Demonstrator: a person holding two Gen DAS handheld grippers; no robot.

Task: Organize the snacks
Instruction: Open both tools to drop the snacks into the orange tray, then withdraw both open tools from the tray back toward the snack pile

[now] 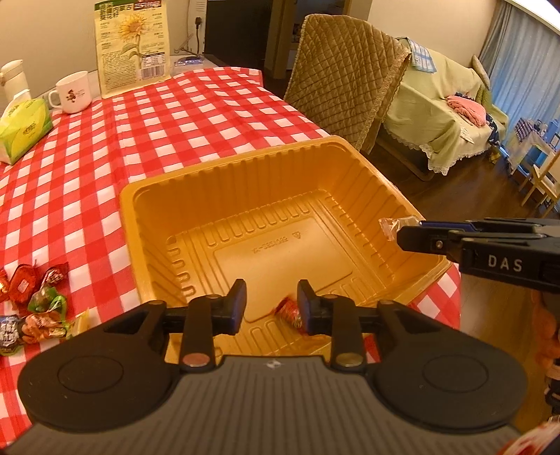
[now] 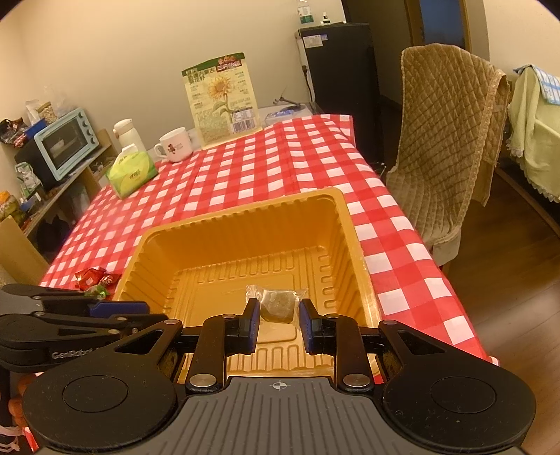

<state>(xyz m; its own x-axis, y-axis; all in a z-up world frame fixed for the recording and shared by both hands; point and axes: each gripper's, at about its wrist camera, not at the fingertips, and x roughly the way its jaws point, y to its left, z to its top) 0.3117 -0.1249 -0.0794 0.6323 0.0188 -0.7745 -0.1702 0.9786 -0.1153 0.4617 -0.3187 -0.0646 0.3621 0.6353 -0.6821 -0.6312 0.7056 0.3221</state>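
The left gripper (image 1: 271,302), fingers now spread, is dropping a red candy (image 1: 289,314) into the yellow tray (image 1: 227,182), so the right gripper (image 2: 279,323), pinching a clear-wrapped snack (image 2: 276,303), should be releasing low inside it.

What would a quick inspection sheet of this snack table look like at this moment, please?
Surface: red checked tablecloth, lying flat.
Job's things: yellow tray with one red candy inside; loose candies piled beside the tray; clear-wrapped snack over the tray.
Clutter: mug, tissue pack and seed bag at the far end.
Grippers: left gripper open over the tray, red candy beside one finger; right gripper shut on the clear-wrapped snack.
Cables: black cord plugged into the far wall.
Surroundings: covered chair, sofa, toaster oven on a shelf.
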